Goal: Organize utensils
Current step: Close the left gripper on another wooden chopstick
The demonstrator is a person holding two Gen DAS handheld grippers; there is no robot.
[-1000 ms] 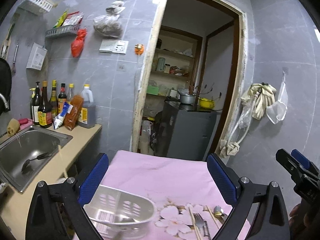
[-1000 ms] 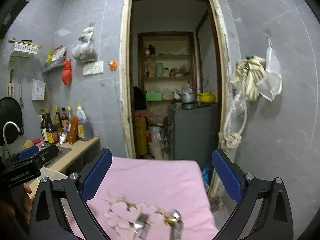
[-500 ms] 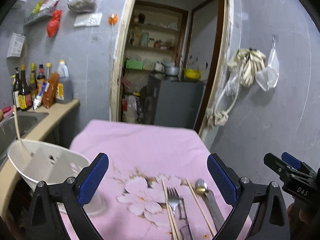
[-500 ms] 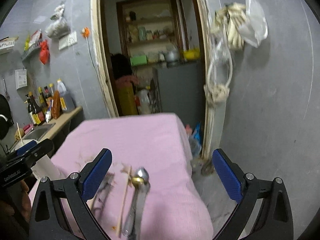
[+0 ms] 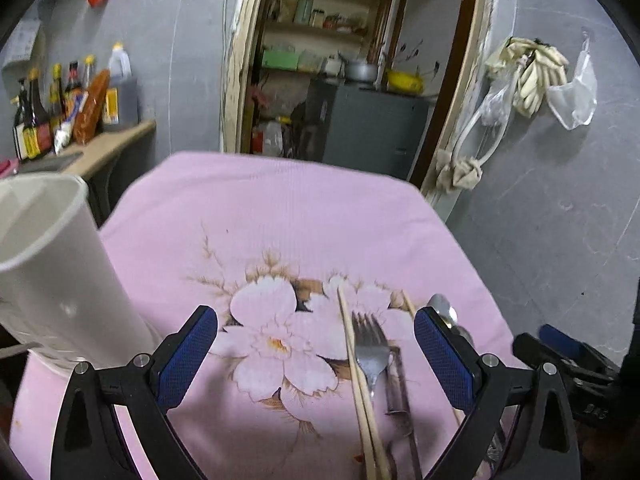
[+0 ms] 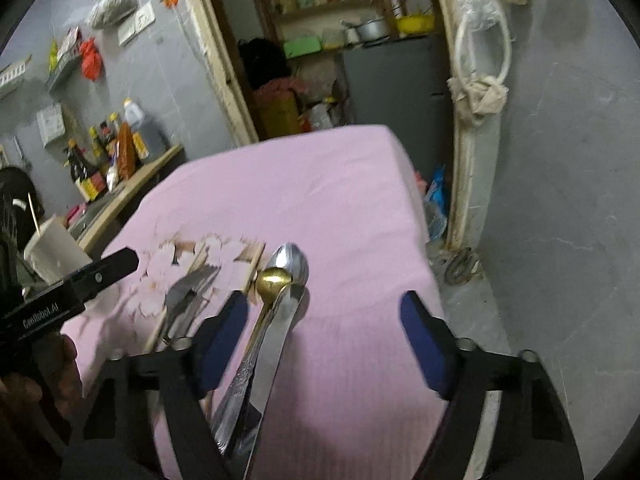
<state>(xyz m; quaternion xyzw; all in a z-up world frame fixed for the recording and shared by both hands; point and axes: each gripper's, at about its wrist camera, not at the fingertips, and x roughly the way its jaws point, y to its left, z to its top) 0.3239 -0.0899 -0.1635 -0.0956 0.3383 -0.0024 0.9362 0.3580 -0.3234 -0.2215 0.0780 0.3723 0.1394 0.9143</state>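
A fork [image 5: 372, 354], wooden chopsticks [image 5: 358, 364] and spoons [image 5: 442, 308] lie side by side on the pink flowered tablecloth [image 5: 280, 216]. A white utensil holder [image 5: 52, 272] stands at the table's left. My left gripper [image 5: 316, 344] is open and empty, low over the fork and chopsticks. In the right wrist view a gold spoon [image 6: 270, 284] and a silver spoon [image 6: 290, 266] lie just left of my open, empty right gripper [image 6: 324, 320]; the fork [image 6: 184, 300] and holder [image 6: 52, 252] lie further left.
A counter [image 5: 104, 148] with sauce bottles [image 5: 72, 100] and a sink is to the left. A doorway [image 5: 352, 60] with shelves and a grey cabinet is behind the table. Grey tiled wall with hanging bags [image 5: 536, 76] is on the right.
Both grippers have tilted down and come closer to the table. The utensils now sit larger between the fingers. The white holder now stands upright at the left.
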